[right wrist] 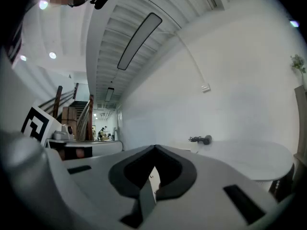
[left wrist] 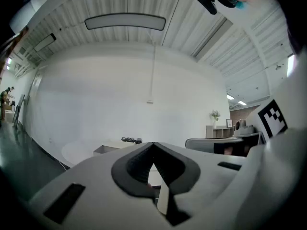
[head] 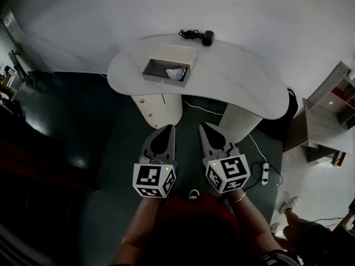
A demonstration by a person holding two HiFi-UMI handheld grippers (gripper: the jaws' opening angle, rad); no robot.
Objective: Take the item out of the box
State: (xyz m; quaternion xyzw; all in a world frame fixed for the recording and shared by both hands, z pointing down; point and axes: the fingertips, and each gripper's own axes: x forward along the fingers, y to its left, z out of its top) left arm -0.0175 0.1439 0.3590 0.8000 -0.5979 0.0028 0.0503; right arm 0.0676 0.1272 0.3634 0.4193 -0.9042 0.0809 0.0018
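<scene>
- The table (head: 244, 79) is standing well ahead of the person, and the open box (head: 176, 54) is sitting on its far left part.
- Both grippers are hanging low by the person's body, well apart from the box. The left gripper (head: 170, 128) and the right gripper (head: 203, 126) are each keeping their jaws clenched together on nothing.
- The item (head: 177, 73) is lying in the right end of the box. It is looking like a small, crumpled white-and-blue packet, probably light, soft and easily crushed, so a gentle pinch on its raised upper edge is looking safest.
- The head view is looking down into the box and showing the item. The gripper views are looking level, catching only the box's side and the cable (left wrist: 129, 139) behind it.
</scene>
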